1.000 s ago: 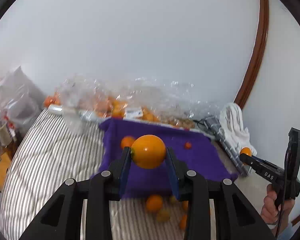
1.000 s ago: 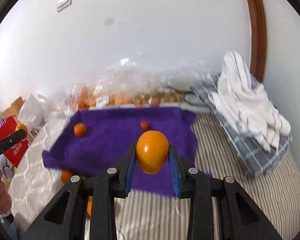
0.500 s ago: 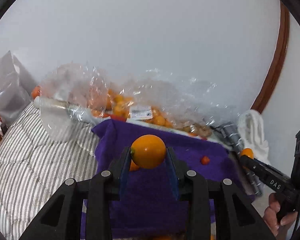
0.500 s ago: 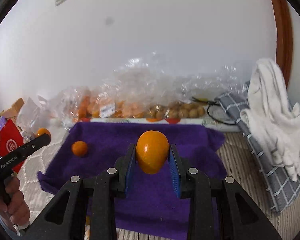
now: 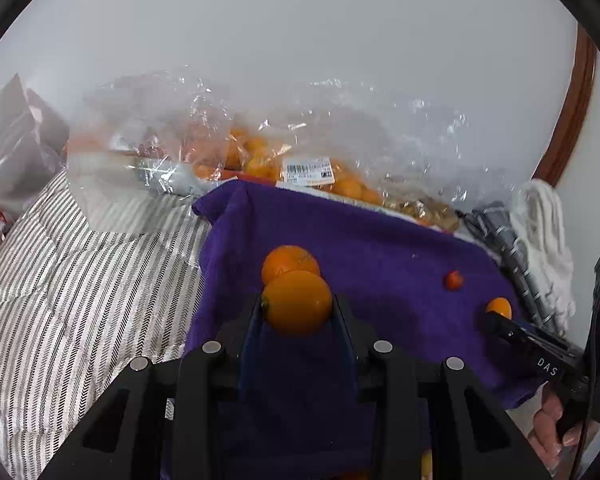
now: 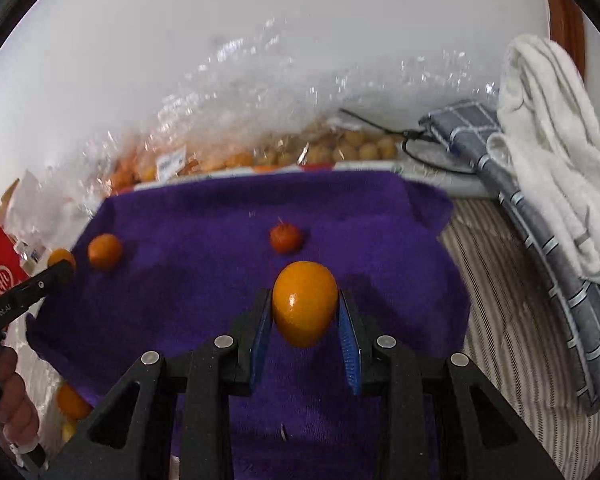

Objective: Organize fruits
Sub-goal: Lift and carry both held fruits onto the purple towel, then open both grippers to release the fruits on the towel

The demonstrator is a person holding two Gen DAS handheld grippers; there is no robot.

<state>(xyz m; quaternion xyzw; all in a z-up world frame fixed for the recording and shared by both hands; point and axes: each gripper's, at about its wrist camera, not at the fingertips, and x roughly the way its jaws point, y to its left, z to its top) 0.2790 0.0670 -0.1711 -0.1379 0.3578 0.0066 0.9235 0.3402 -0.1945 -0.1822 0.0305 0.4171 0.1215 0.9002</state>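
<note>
Left gripper (image 5: 297,312): closed on an orange (image 5: 297,302), both blue pads against its sides, held over the near left part of the purple towel (image 5: 384,248); its own tips are hidden behind the fruit.
Mandarin on the towel (image 5: 290,261): sits just behind the held orange, its lower half covered by it; I cannot tell whether the two touch.
Fruit below the towel's near left edge (image 6: 71,401): one orange piece, partly cut off by the right gripper's frame.
Plastic bags (image 5: 260,148): crinkled clear film along the wall, with orange fruit and a barcode label (image 5: 308,171) showing through; how many pieces is hard to make out.
Small red fruit (image 6: 285,238): alone mid-towel, stem up, well apart from the mandarin.
Right gripper (image 6: 305,322): clamped on a second orange (image 6: 305,304), pads pressed to both sides, hovering over the towel's middle.
Brown round fruit (image 6: 356,148): bagged behind the towel's far edge, blurred.
Checked cloth (image 6: 540,216): lies to the right, partly buried under a white towel (image 6: 556,120).
</note>
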